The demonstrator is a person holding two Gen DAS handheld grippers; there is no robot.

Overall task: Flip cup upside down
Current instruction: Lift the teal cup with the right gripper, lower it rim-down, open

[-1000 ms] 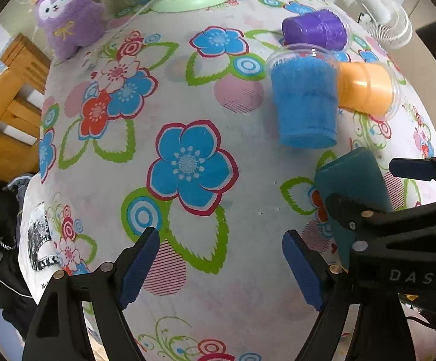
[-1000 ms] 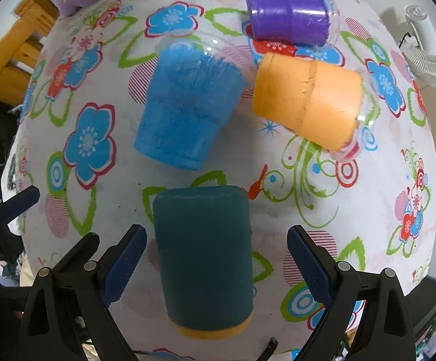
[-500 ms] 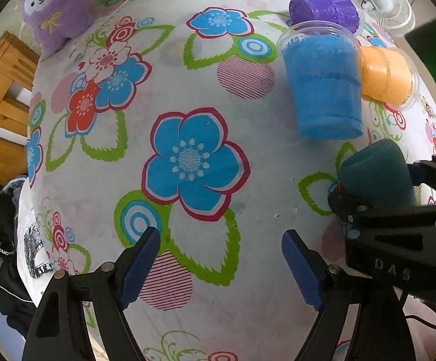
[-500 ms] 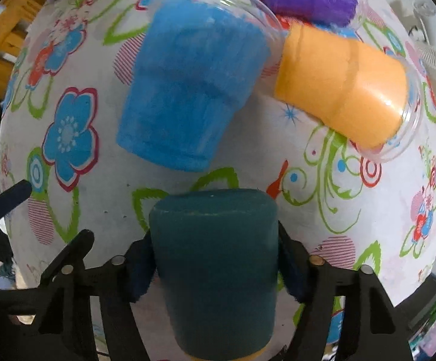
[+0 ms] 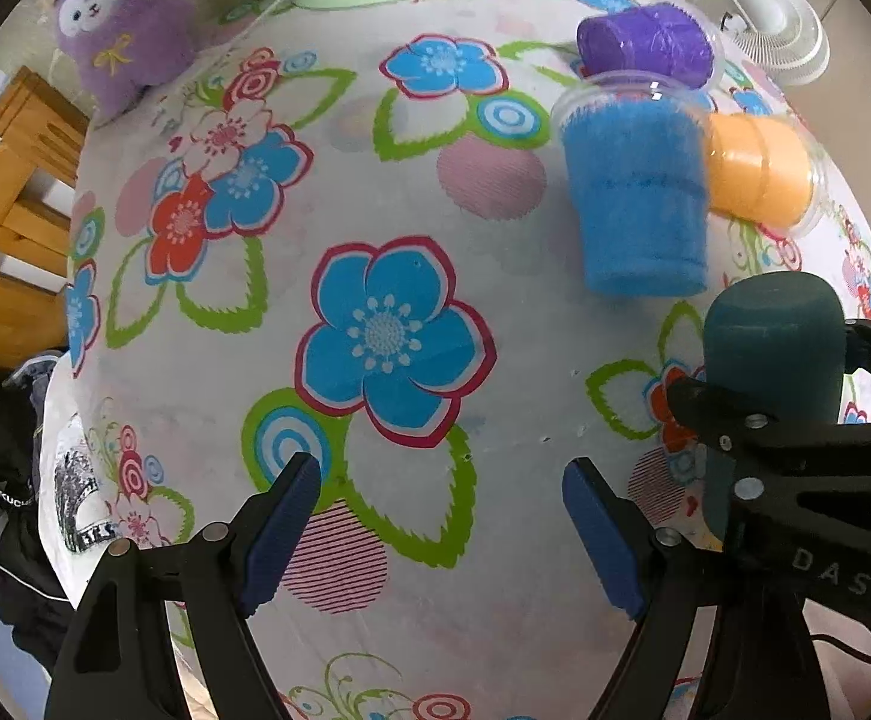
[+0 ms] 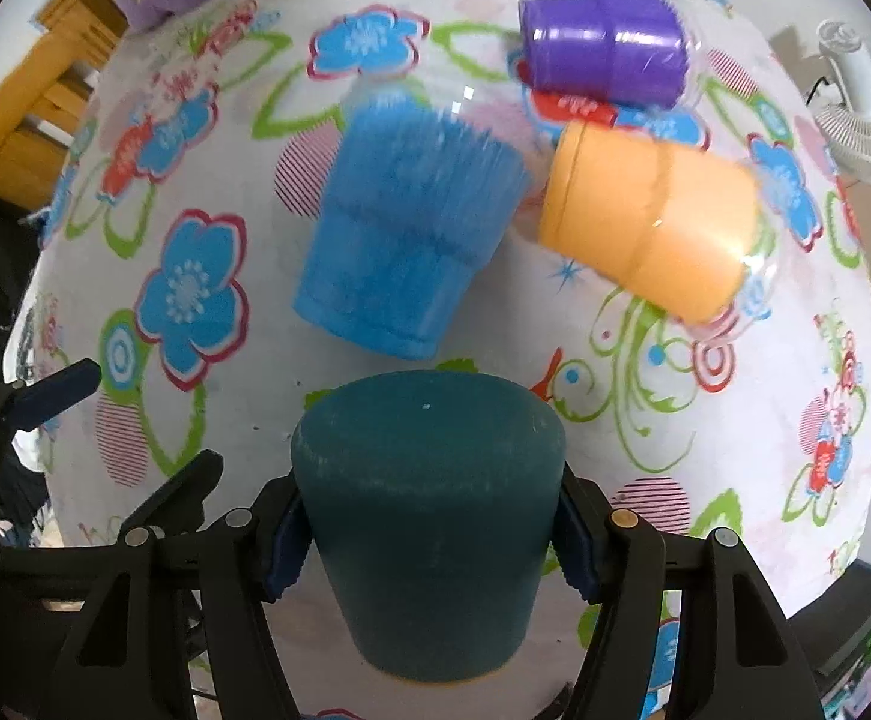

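One flower-print worktop (image 5: 375,192) fills the room's centre. My right tongs (image 6: 429,531) pinch the teal cup (image 6: 429,516); beyond it lie blue (image 6: 405,240), orange (image 6: 645,228) and purple (image 6: 603,54) cups. My left tongs (image 5: 441,531) hang spread.

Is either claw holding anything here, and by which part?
The right claw grips the dark teal cup by opposite sides of its body. The left claw is open, holding nothing.
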